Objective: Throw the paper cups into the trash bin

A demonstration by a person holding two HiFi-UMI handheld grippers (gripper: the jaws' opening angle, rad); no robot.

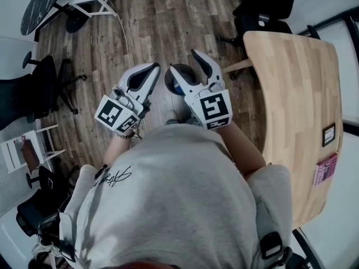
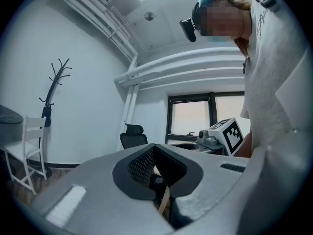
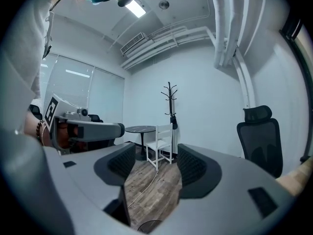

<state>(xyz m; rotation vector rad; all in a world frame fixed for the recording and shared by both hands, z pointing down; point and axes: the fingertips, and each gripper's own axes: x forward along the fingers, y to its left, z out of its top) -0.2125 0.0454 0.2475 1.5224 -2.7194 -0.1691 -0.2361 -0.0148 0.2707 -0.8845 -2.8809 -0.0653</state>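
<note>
Held low over the wooden floor, my left gripper [image 1: 155, 67] has its jaws shut with nothing between them; in the left gripper view [image 2: 154, 148] the dark pads meet. Just right of it, my right gripper [image 1: 184, 60] is open and empty, and in the right gripper view [image 3: 151, 155] only floor shows through the gap. A dark round trash bin [image 1: 175, 78] stands on the floor under and between the two grippers, with something blue and white inside; its rim [image 3: 146, 226] also shows. I see no paper cup in either gripper.
A light wooden table [image 1: 297, 94] with a pink book [image 1: 325, 170] runs along the right. Black office chairs [image 1: 263, 4] [image 1: 33, 88] stand at the top and left. A white chair [image 3: 159, 141], a round dark table [image 1: 42, 1] and a coat stand [image 3: 170, 102] are farther off.
</note>
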